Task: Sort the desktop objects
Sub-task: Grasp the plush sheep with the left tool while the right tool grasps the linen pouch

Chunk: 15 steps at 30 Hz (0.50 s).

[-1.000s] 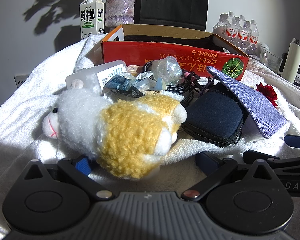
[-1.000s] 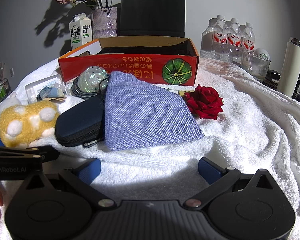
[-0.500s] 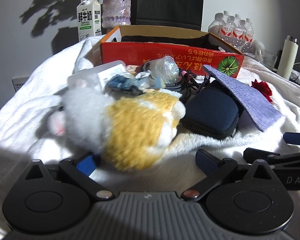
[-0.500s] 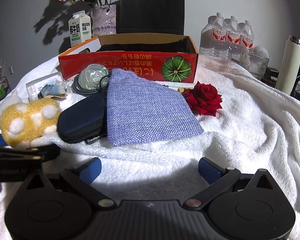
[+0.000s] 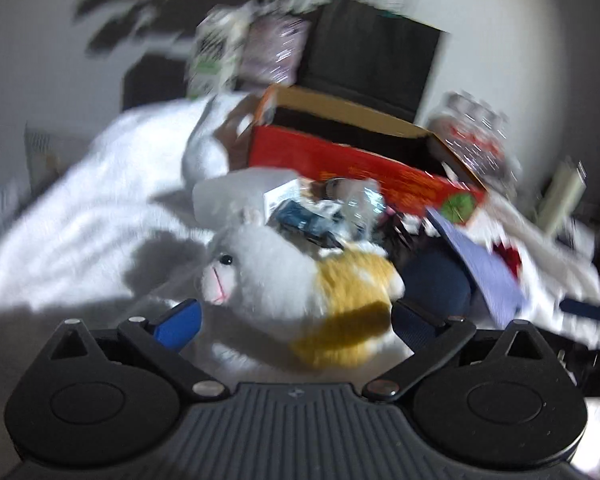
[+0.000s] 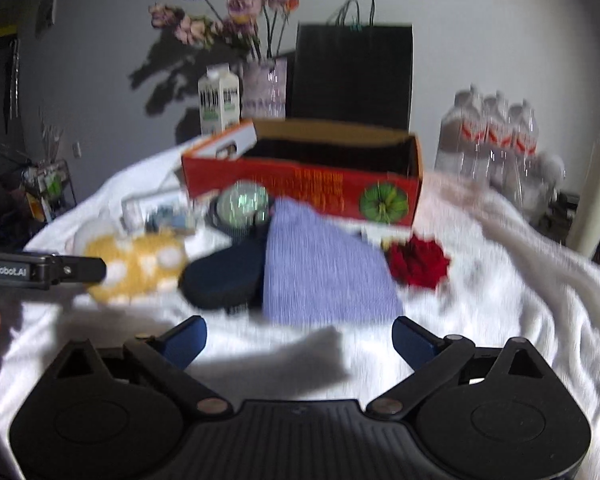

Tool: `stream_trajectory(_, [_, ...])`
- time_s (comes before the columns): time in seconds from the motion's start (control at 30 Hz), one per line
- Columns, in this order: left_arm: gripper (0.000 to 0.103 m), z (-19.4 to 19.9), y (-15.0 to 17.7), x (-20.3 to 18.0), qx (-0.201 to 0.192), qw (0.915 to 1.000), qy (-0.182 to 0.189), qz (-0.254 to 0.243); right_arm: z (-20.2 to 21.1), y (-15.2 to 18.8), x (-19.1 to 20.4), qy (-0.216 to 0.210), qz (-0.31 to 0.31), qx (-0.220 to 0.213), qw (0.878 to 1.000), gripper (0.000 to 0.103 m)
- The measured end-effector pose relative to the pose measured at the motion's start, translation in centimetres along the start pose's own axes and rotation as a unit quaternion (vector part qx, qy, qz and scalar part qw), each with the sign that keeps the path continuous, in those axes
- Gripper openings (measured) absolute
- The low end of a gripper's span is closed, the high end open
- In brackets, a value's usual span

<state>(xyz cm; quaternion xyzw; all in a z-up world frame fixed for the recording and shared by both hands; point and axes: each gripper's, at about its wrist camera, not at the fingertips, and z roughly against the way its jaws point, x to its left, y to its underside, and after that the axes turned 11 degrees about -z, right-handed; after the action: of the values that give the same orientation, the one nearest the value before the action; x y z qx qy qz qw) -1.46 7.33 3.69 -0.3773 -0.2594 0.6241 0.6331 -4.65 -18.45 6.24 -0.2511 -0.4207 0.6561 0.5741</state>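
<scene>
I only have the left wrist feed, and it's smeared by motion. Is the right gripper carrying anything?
Observer: No. The right gripper is open over the white towel, with nothing between its fingers.
Operator: What's the red smudge past the purple pouch?
Observer: A red rose, lying on the towel just right of the purple pouch, in front of the red box.
Operator: And the blur behind the box's left corner?
Observer: A milk carton, standing upright beside a vase of flowers.
</scene>
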Motion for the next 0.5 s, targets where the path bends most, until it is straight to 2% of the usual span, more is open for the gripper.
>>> stream_trajectory(0.07, [0.103, -1.3, -0.7, 1.0, 0.016, 0.9976, 0.021, 0.064, -1.1, -1.1, 0.4, 0.006, 0.008, -0.012, 1.000, 0.098])
stream_trajectory(0.13, [0.103, -2.3, -1.4, 1.5, 0.023, 0.9933, 0.031, 0.108, -2.7, -1.9, 0.3, 0.010, 0.007, -0.016, 1.000, 0.092])
stream_trajectory(0.2, [0.102, -2.9, -2.0, 1.7, 0.020, 0.9911, 0.025, 0.129, -4.4, -2.7, -0.2, 0.014, -0.011, -0.012, 1.000, 0.088])
stream_trajectory(0.27, [0.099, -3.2, -2.6, 1.7, 0.012, 0.9917, 0.018, 0.127, -5.8, -3.3, -1.1, 0.021, -0.027, -0.015, 0.999, 0.085])
stream_trajectory(0.33, [0.082, -3.9, -2.9, 1.7, 0.014, 0.9923, -0.005, 0.123, -6.5, -3.8, -2.1, 0.037, -0.041, -0.026, 0.998, 0.084])
stream_trajectory(0.43, [0.066, -4.5, -2.9, 2.1, 0.019, 0.9905, -0.026, 0.133, -7.5, -4.4, -3.7, 0.068, -0.065, -0.025, 0.995, 0.083])
stream_trajectory(0.47, [0.065, -4.5, -2.9, 2.1, 0.014, 0.9908, -0.030, 0.131, -7.5, -4.6, -4.4, 0.062, -0.079, -0.025, 0.995, 0.083])
stream_trajectory(0.5, [0.056, -4.4, -2.9, 2.1, 0.009, 0.9913, -0.034, 0.127, -7.4, -4.7, -4.8, 0.048, -0.092, -0.023, 0.994, 0.083])
